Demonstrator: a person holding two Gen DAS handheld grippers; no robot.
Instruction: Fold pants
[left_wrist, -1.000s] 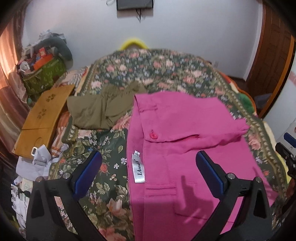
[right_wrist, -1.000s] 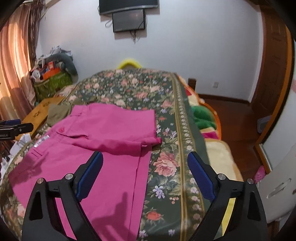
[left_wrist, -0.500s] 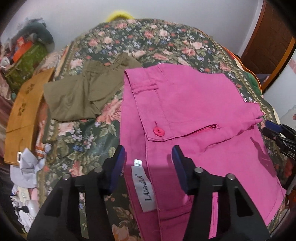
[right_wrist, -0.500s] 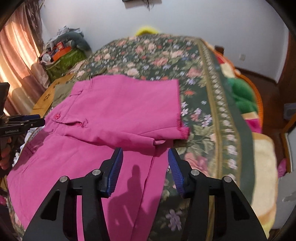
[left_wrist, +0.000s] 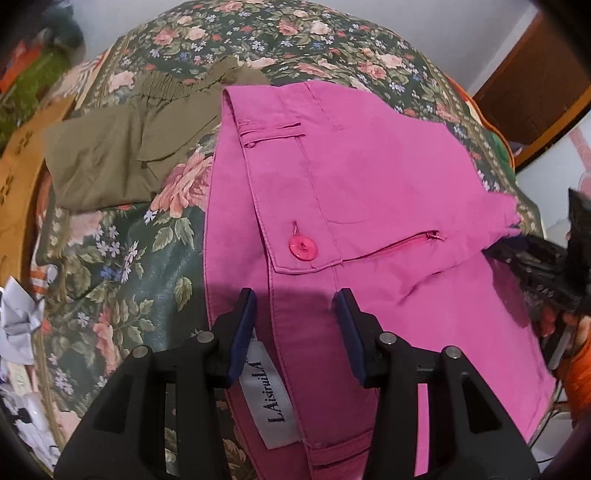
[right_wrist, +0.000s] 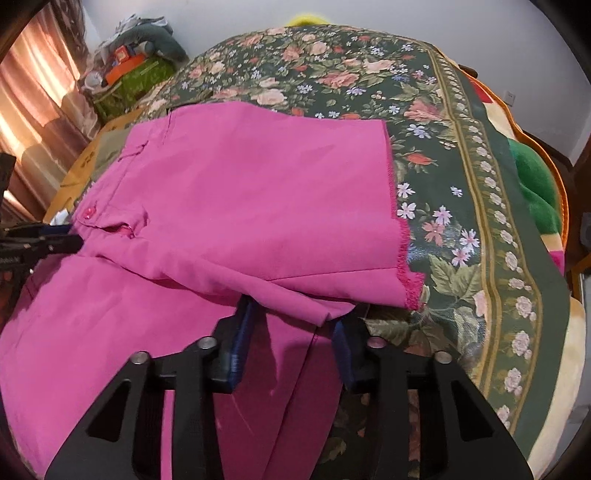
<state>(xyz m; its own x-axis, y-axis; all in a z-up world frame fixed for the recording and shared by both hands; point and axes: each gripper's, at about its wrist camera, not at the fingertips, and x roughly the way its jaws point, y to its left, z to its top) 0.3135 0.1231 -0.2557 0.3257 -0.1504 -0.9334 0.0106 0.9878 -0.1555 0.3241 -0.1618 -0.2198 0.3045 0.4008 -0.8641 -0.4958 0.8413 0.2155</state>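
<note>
Pink pants (left_wrist: 369, 184) lie on the floral bedspread (left_wrist: 122, 258), partly folded, with the legs doubled back over the waist part. The pink button (left_wrist: 303, 248) and white label (left_wrist: 269, 398) show at the waistband. My left gripper (left_wrist: 297, 328) is open, low over the waistband, its jaws astride the band near the label. My right gripper (right_wrist: 291, 332) is open, its jaws astride the folded hem corner of the pants (right_wrist: 258, 206). The right gripper shows at the right edge of the left wrist view (left_wrist: 546, 266); the left gripper shows at the left edge of the right wrist view (right_wrist: 40, 243).
Olive-green shorts (left_wrist: 122, 147) lie left of the pink pants. A tan board (left_wrist: 14, 177) and crumpled white cloth (left_wrist: 18, 321) sit at the bed's left side. Clutter is piled by the curtain (right_wrist: 125, 70). A green pillow (right_wrist: 535, 184) lies at the bed's right edge.
Both grippers have moved down and forward onto the pants, and their jaws have narrowed from wide open to a smaller gap around the fabric.
</note>
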